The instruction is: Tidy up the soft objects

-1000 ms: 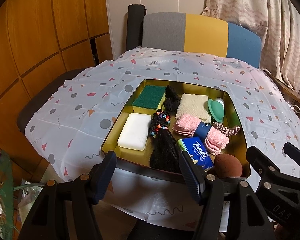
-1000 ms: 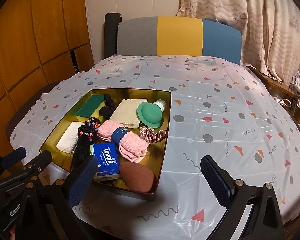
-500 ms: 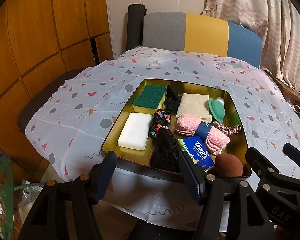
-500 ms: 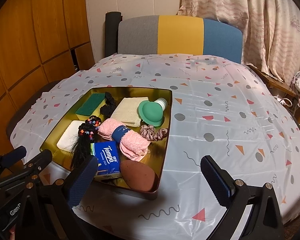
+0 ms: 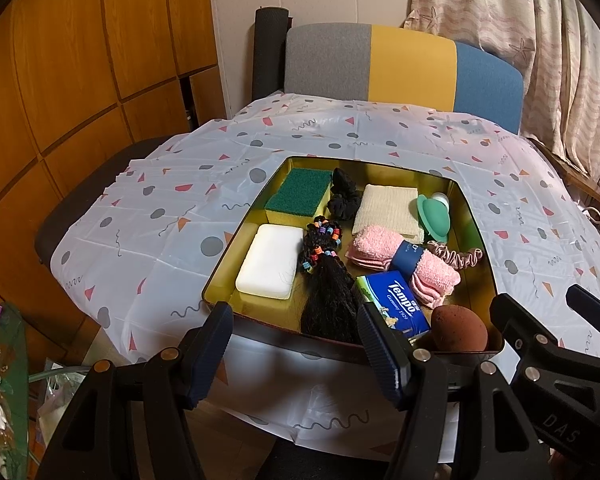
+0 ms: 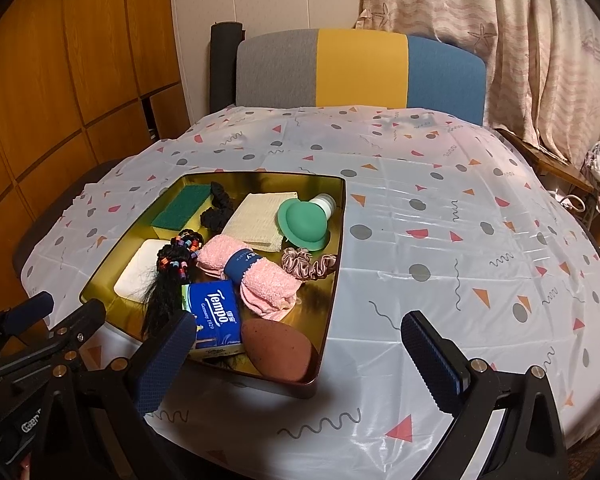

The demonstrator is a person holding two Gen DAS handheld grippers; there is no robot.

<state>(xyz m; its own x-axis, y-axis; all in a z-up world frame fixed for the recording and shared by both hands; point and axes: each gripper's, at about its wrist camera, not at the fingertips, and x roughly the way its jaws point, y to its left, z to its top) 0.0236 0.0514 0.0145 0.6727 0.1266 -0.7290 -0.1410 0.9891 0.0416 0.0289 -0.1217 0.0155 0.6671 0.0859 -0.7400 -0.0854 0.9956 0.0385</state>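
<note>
Soft objects: all lying in the gold tray (image 5: 478, 240), on the patterned tablecloth (image 6: 440, 240), just beyond both tools.
Left gripper (image 5: 296, 354): jaws wide apart, nothing between them, hovering over the near tray rim.
Right gripper (image 6: 300, 356): jaws wide apart, empty, hovering at the near right tray corner.
Brown sponge (image 5: 459, 329): nearest, in the near right corner; egg-shaped, likely springy and very light; best pinched across its narrow middle, gently, or it may squirt out.
Tissue pack (image 5: 396, 304): just left of the sponge; slick wrapper, compressible; best held across the short sides.
Black hairpiece (image 5: 328, 304): left of the pack, beaded (image 5: 322, 240) at the far end; limp, loose strands; beaded band probably the firmest hold.
White sponge (image 5: 270, 266): flat block near the left wall; light, squashy; grip across the width.
Pink towel (image 5: 404, 262): rolled, banded in blue; soft, bulky; band judged the safest spot.
Pink scrunchie (image 6: 308, 266): by the right wall; floppy, slippery-looking; pinch one fold.
Cream cloth (image 5: 388, 210): folded flat; lift by an edge.
Green silicone piece (image 6: 304, 222): tilted on the cloth; flexible rim, white part behind.
Black scrunchie (image 5: 342, 200): beside the green scouring sponge (image 5: 298, 196), far left corner.
</note>
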